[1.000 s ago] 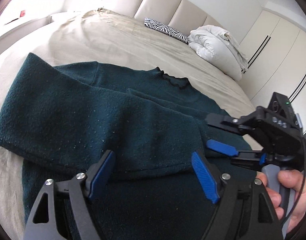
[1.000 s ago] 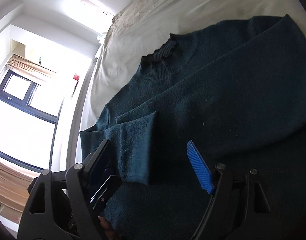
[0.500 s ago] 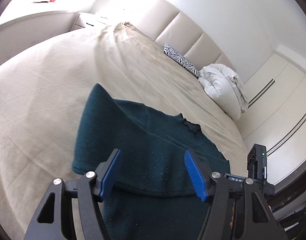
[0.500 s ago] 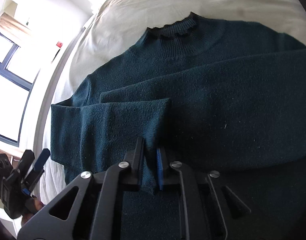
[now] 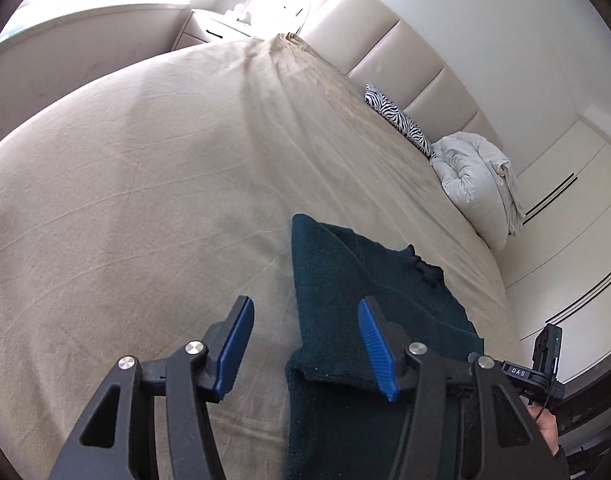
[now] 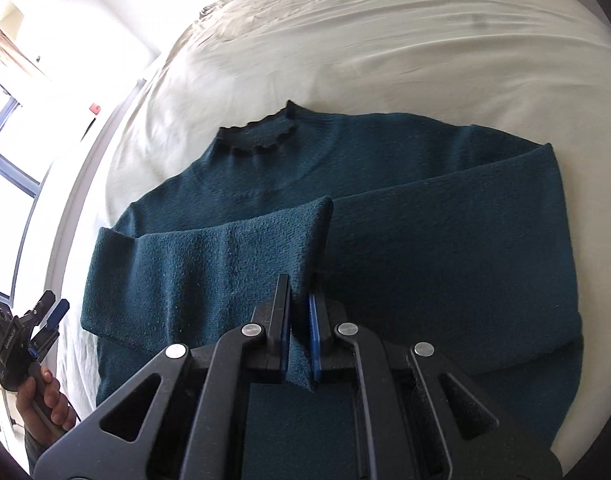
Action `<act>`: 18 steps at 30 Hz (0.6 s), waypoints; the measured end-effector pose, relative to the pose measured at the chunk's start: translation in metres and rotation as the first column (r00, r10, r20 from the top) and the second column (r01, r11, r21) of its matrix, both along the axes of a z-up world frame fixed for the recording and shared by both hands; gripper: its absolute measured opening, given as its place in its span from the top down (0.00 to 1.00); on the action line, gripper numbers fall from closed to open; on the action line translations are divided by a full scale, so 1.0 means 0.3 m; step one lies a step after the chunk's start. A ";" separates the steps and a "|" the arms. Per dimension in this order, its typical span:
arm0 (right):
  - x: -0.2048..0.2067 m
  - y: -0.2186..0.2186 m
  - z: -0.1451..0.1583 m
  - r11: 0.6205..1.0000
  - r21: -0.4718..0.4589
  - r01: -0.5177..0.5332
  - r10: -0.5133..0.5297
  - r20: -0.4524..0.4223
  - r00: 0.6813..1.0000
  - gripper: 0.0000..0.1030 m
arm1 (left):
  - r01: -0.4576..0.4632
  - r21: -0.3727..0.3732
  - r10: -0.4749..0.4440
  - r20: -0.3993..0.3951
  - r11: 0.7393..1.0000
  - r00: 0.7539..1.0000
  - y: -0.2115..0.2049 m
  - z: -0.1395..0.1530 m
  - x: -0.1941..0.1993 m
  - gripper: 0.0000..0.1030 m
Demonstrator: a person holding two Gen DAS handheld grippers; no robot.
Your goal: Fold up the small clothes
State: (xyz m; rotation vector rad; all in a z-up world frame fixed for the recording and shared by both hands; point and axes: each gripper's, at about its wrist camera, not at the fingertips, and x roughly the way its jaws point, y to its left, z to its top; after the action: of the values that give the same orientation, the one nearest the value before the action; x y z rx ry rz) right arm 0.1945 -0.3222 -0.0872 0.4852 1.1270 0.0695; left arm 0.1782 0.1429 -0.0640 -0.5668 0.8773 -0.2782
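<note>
On bed [image 6: 385,40]: teal sweater [image 6: 425,208], sleeve cuff [image 6: 305,248] pinched by right tongs [image 6: 300,332] (no containers).

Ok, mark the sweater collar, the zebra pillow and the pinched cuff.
sweater collar [image 6: 261,136], right wrist view, frilled front edge.
zebra pillow [image 5: 397,120], left wrist view, striped middle.
pinched cuff [image 6: 301,292], right wrist view, edge above the pads.

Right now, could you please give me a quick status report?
Right gripper shut on sleeve cuff. Left gripper closing, gripping nothing, at dark green sweater edge. Nothing in the way on the bed.
</note>
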 end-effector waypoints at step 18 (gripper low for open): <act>-0.012 -0.075 -0.094 0.999 -0.018 -0.030 0.030 0.011 0.999 0.93 | 0.114 0.130 -0.099 -0.116 0.985 0.988 -0.114 -0.090 0.333 0.45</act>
State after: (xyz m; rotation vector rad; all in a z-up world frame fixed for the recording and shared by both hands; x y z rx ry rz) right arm 0.1910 -0.3447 -0.1153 0.4511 1.1232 0.0882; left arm 0.2782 0.1086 -0.0911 -0.4118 1.0262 -0.2840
